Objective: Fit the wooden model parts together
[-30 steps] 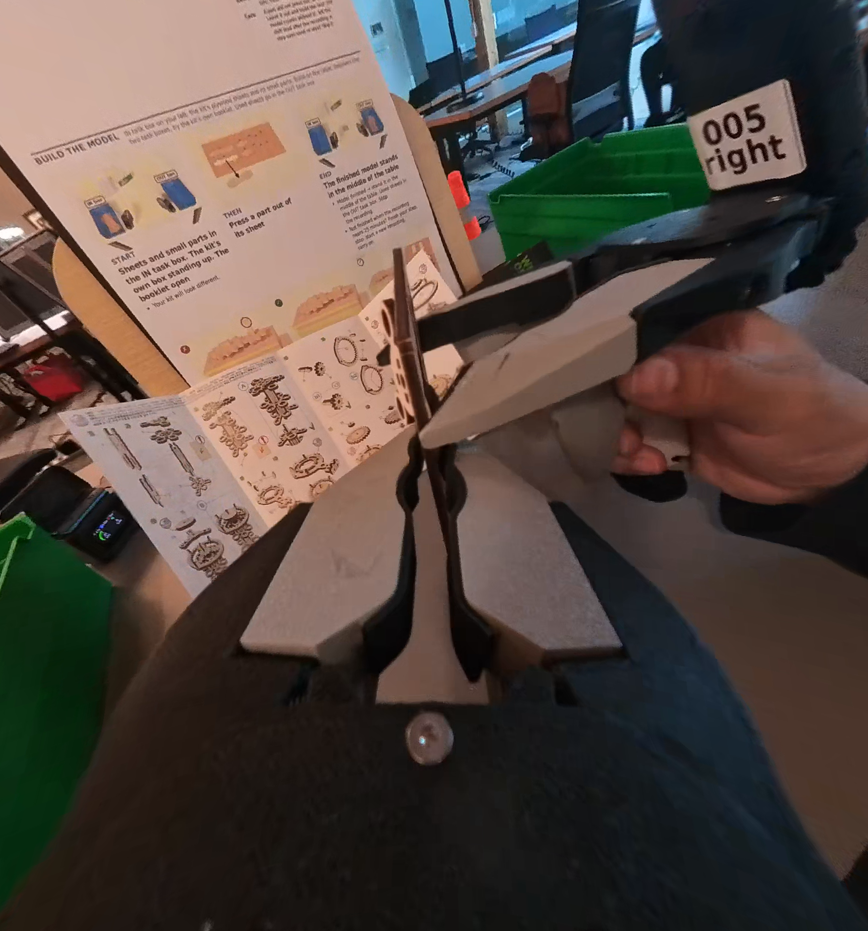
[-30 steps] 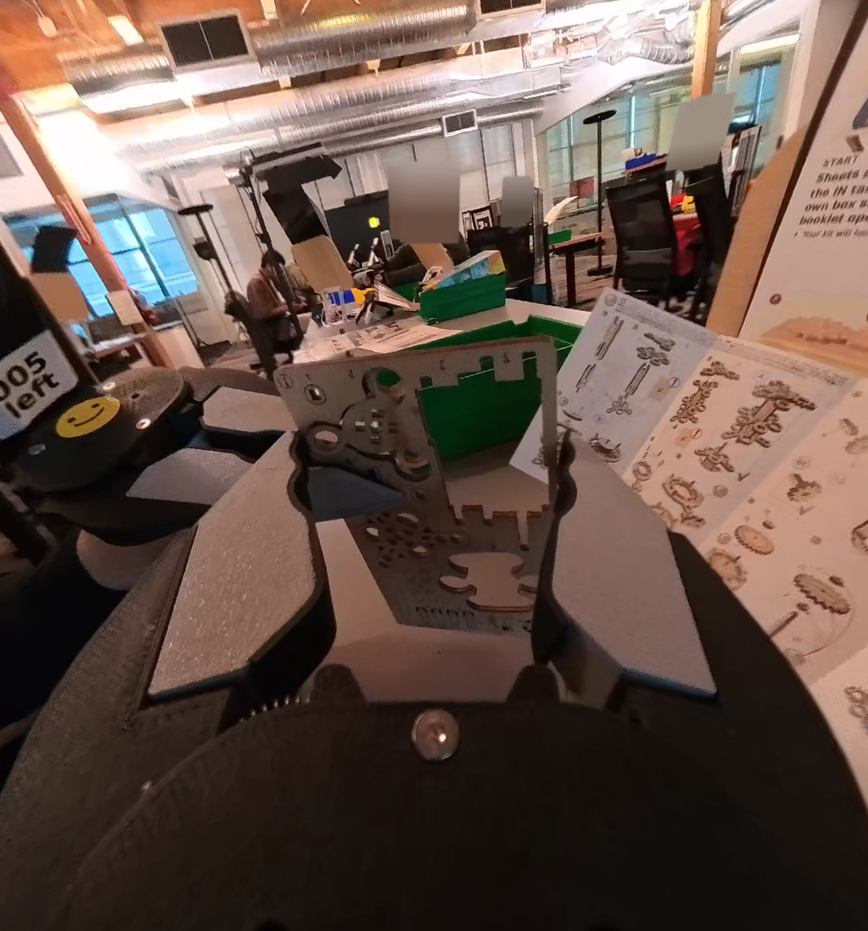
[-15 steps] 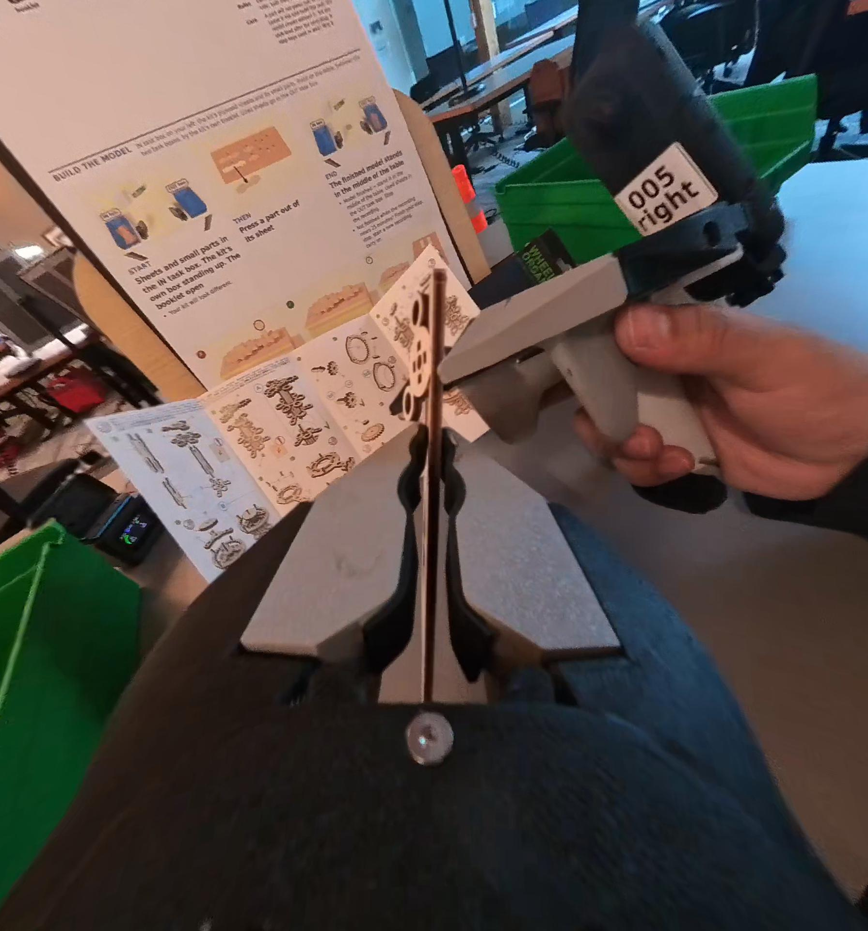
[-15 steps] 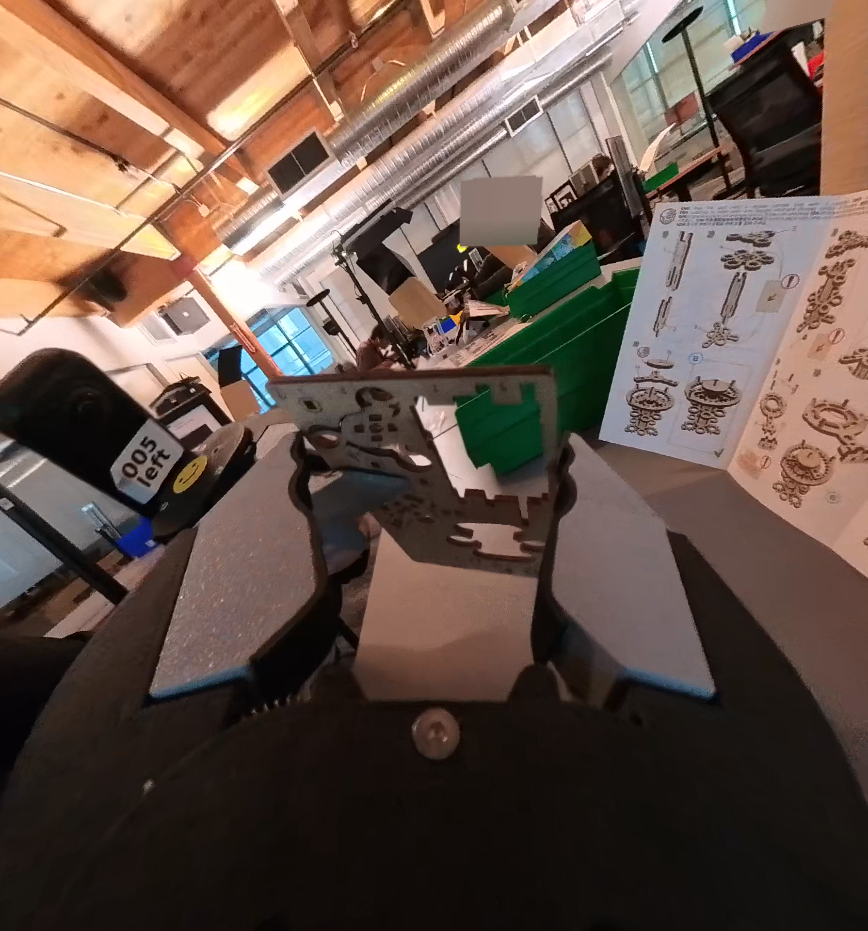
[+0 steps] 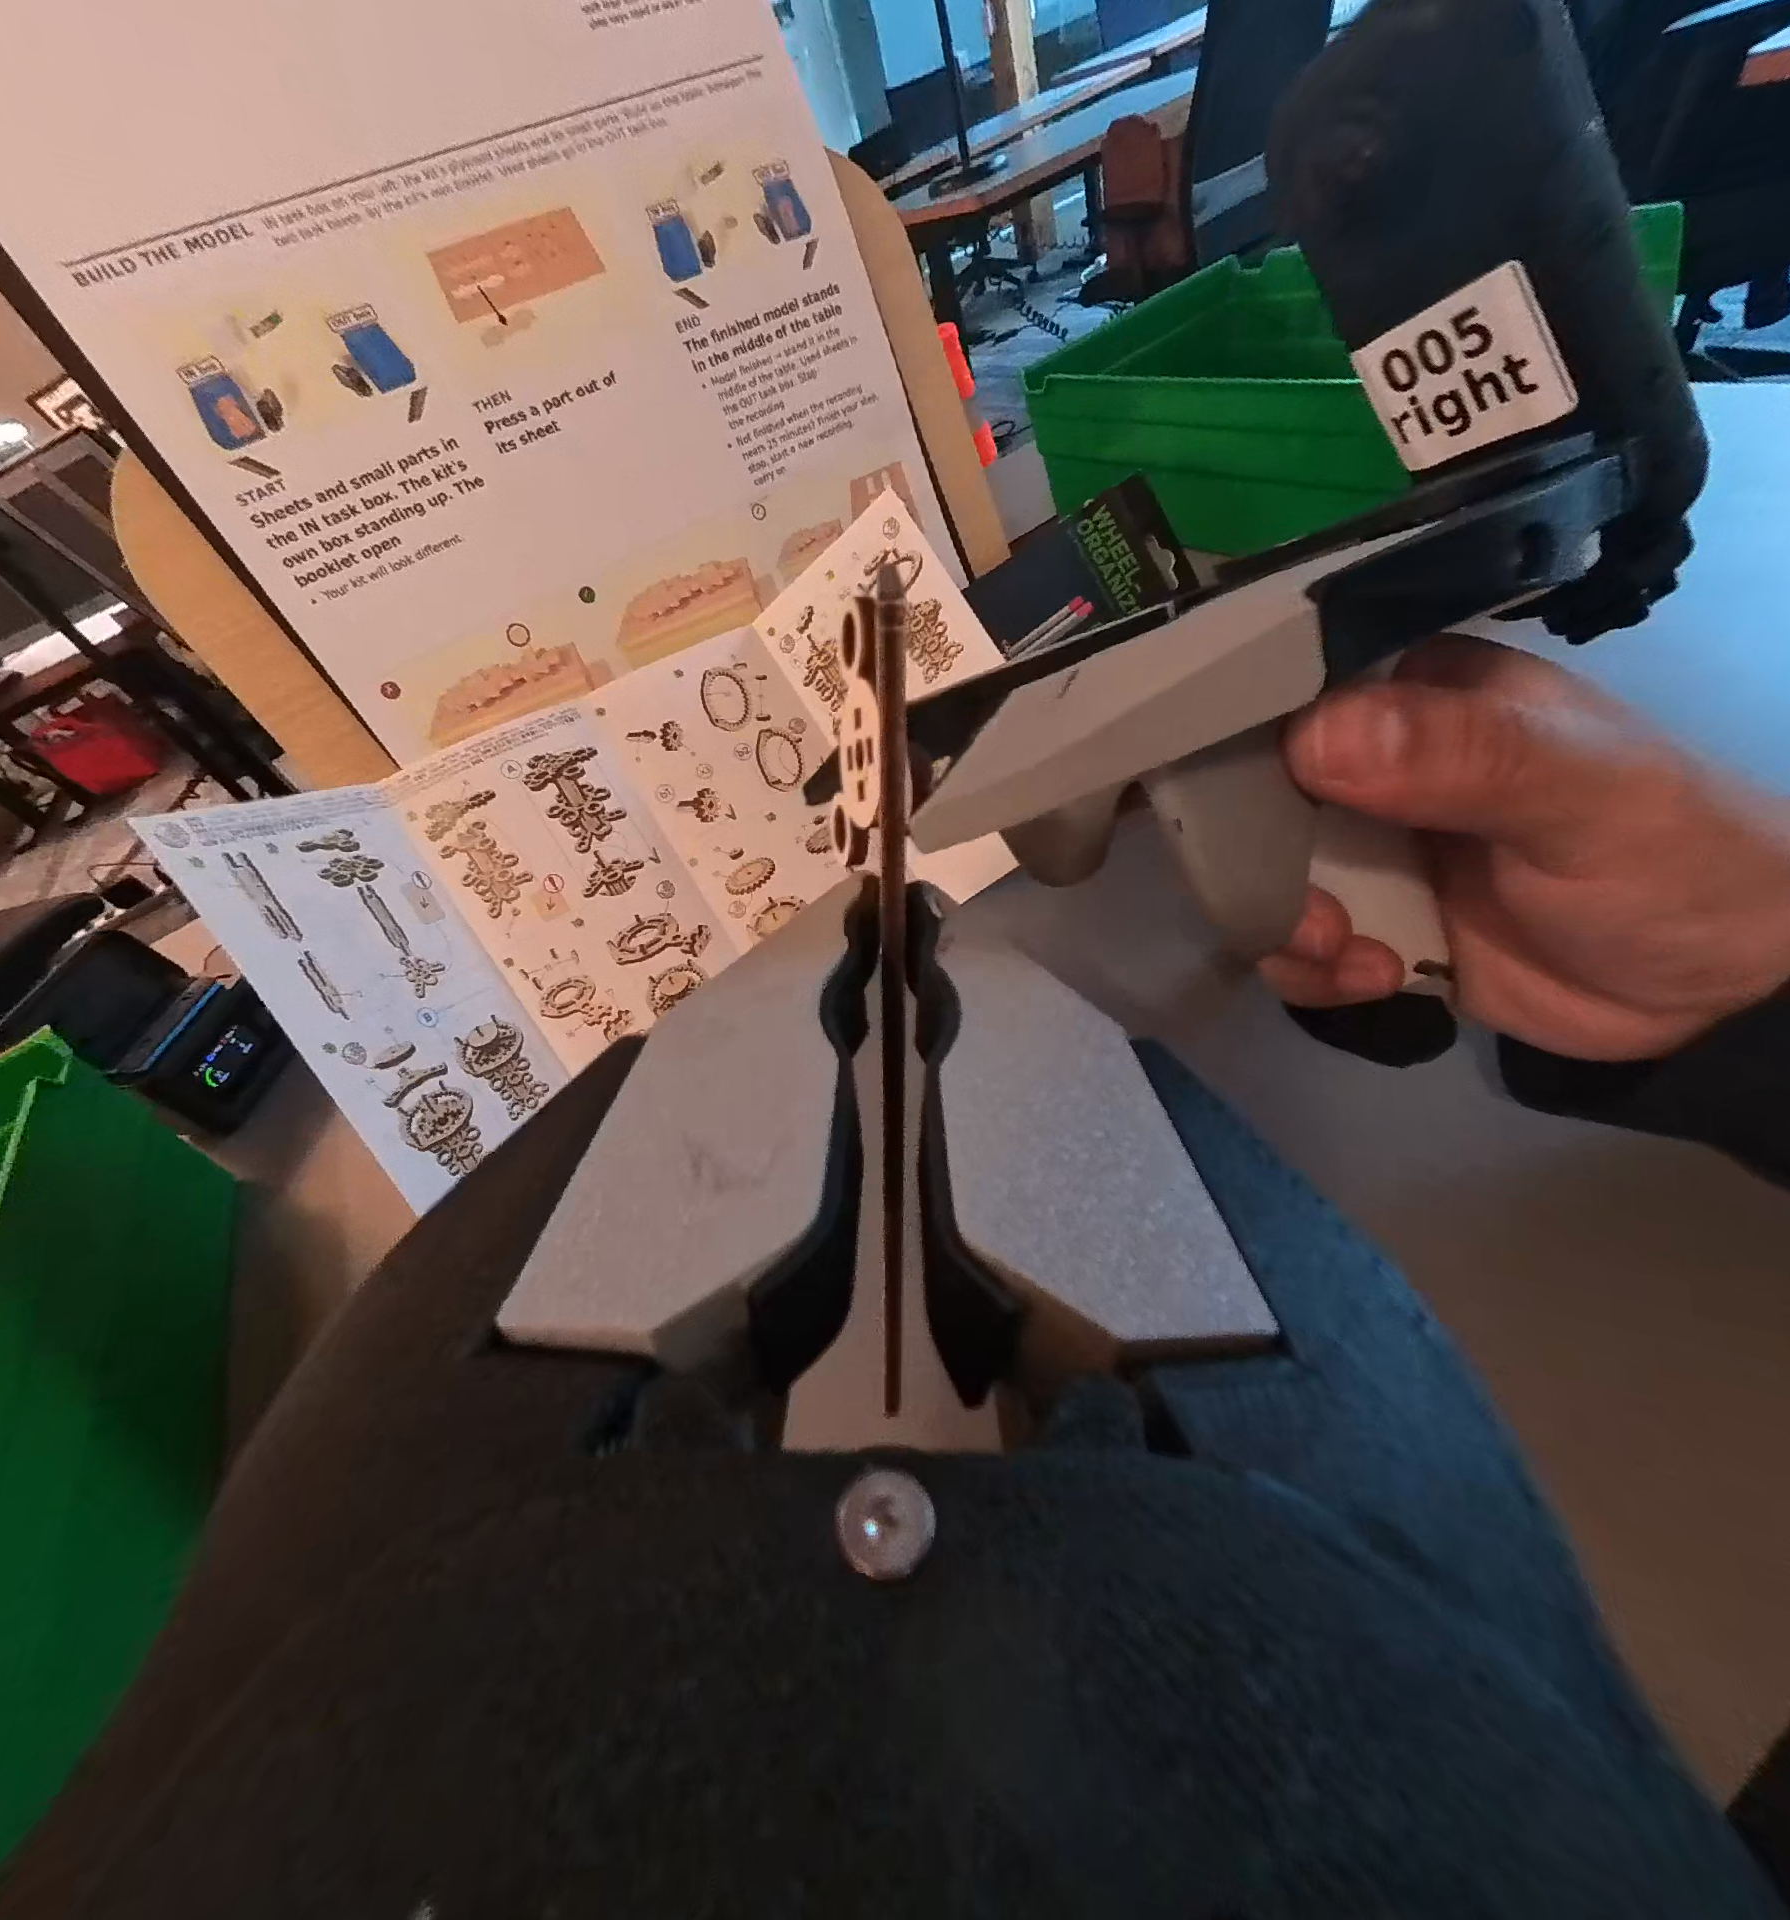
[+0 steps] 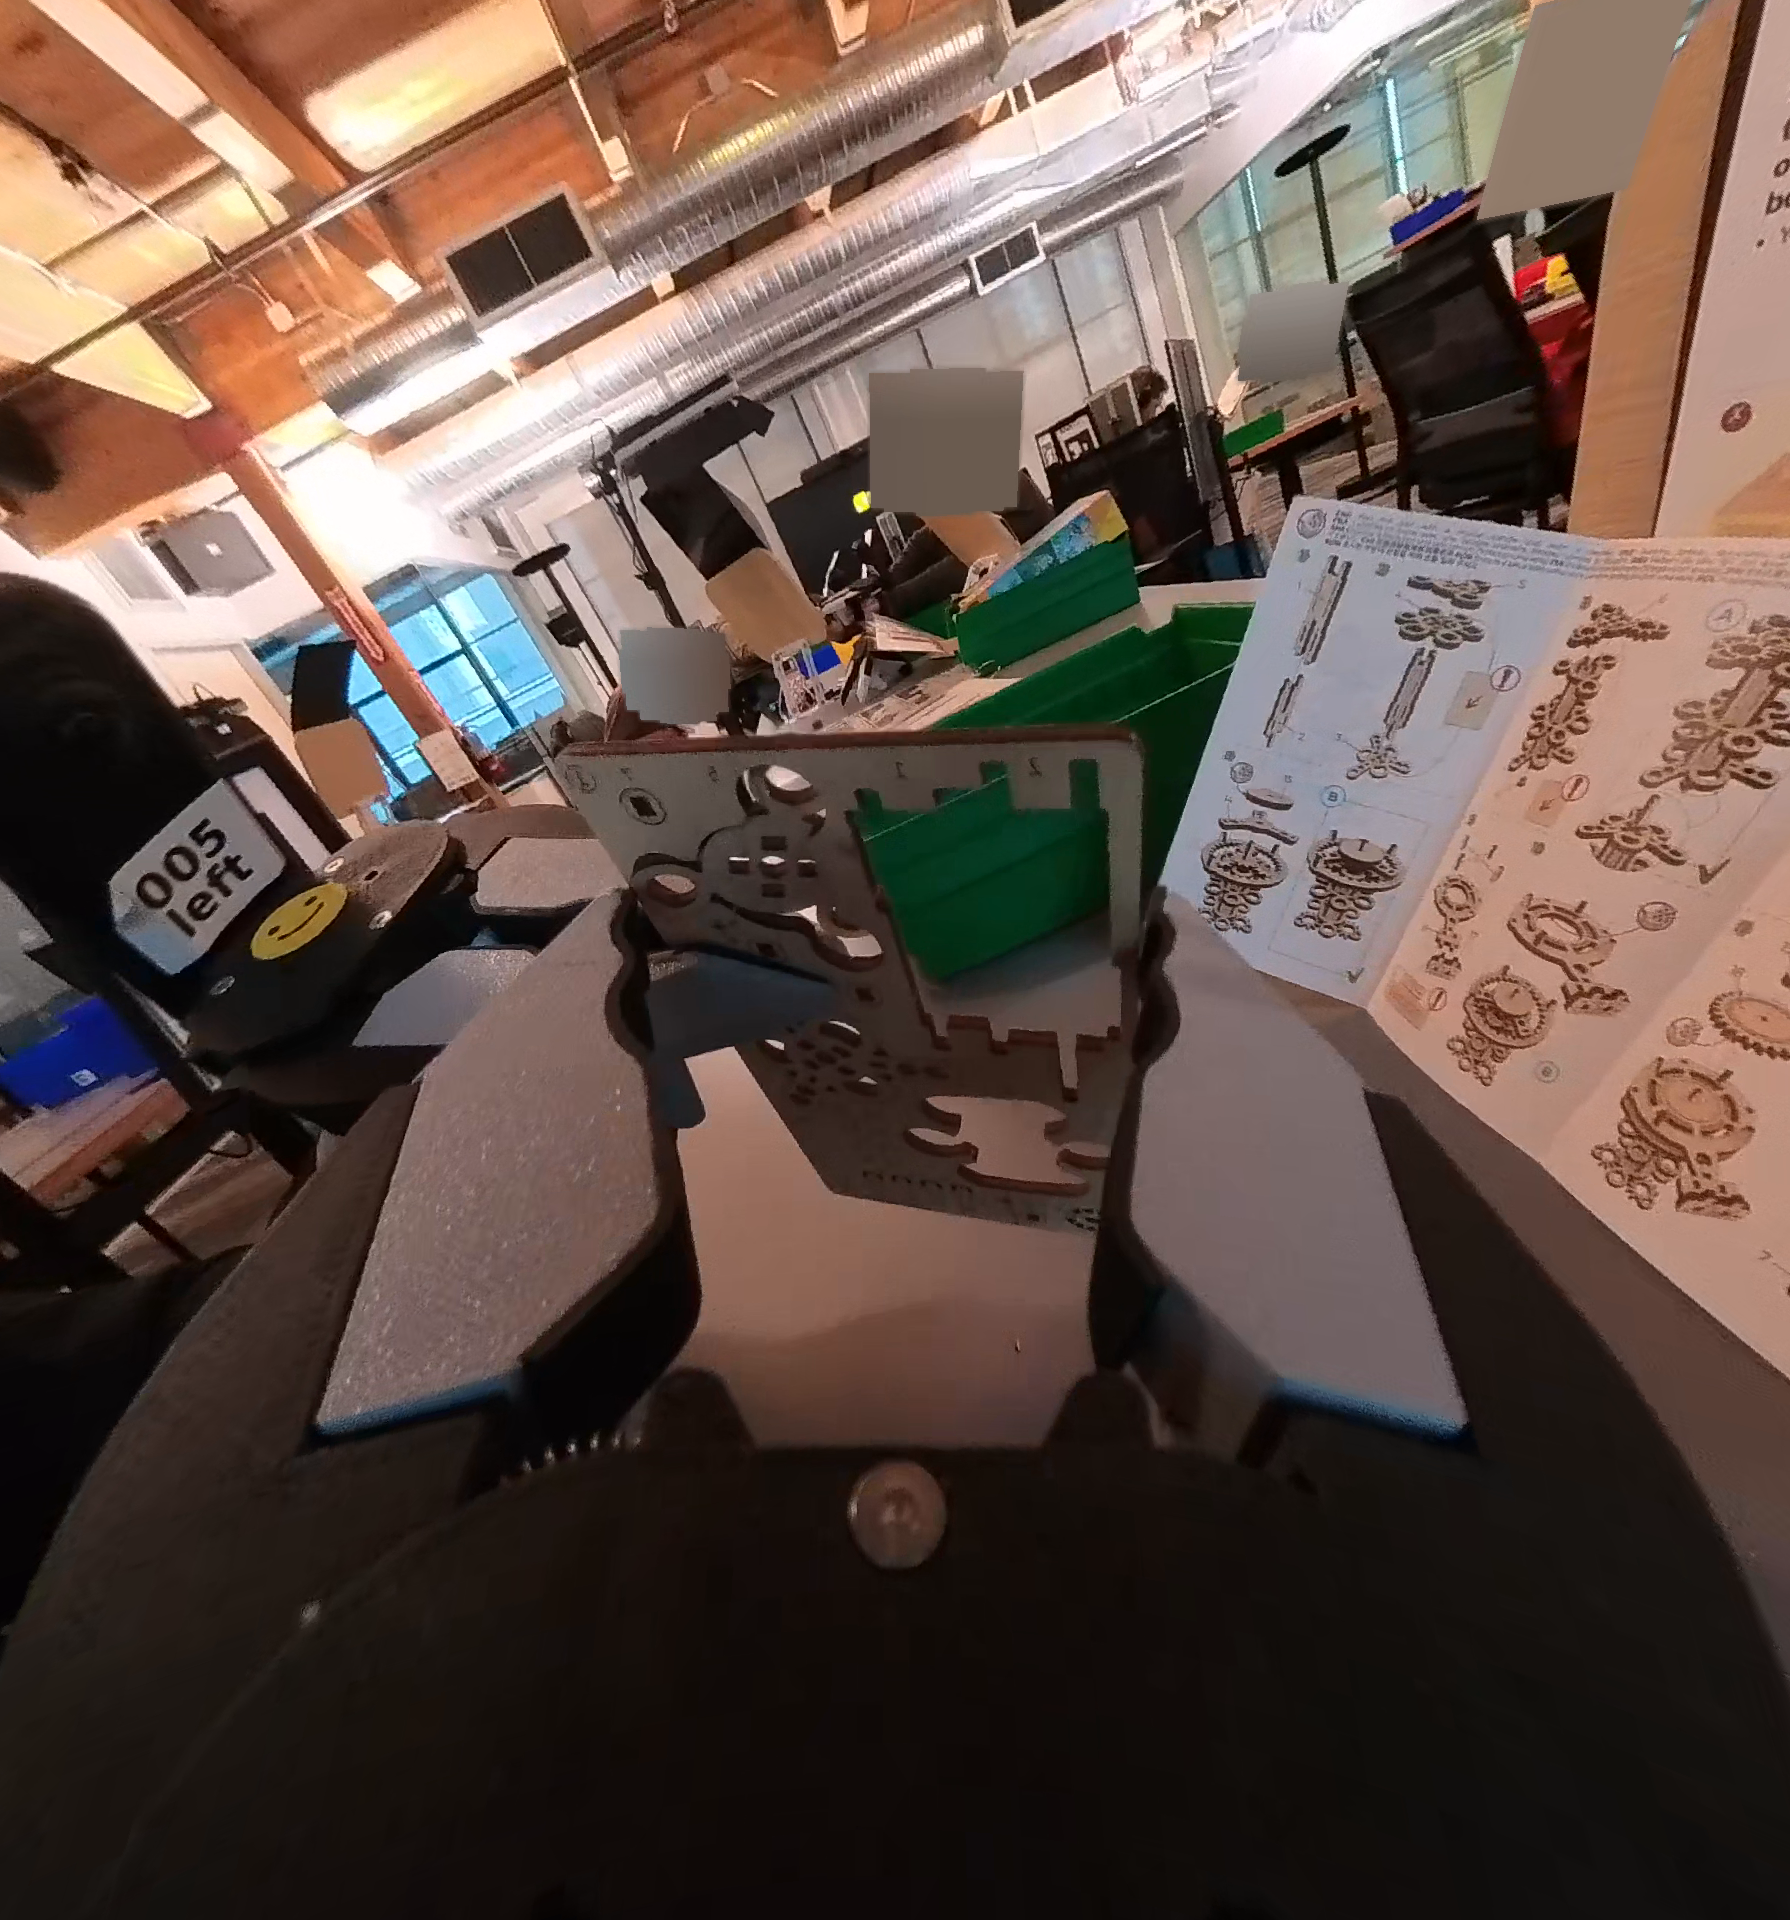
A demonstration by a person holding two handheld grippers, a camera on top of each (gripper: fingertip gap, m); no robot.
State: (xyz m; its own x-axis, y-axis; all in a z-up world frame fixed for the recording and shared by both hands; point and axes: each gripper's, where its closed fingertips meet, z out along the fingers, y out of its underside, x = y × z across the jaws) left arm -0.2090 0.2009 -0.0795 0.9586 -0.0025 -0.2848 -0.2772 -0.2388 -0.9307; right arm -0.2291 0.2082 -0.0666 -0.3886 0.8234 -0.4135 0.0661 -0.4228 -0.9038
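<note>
My left gripper (image 5: 891,925) pinched the wooden sheet (image 5: 889,831) edge-on in front of me, and my right gripper (image 6: 886,956) came in from the right, straddling its far part. Behind the sheet the booklet (image 5: 517,883) stood open on the table (image 5: 1493,1299), the instruction board (image 5: 434,364) behind that. One bin (image 5: 70,1299) sat near left, another (image 5: 1213,436) far right.

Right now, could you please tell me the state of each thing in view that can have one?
Thin laser-cut wooden parts sheet: held off the table, upright, several parts already punched out.
Left gripper: jaws shut on the sheet's edge.
Right gripper: jaws open, one tip against the sheet's face.
White folded paper instruction booklet: unfolded, standing.
Green plastic bin: open-topped, contents hidden.
</note>
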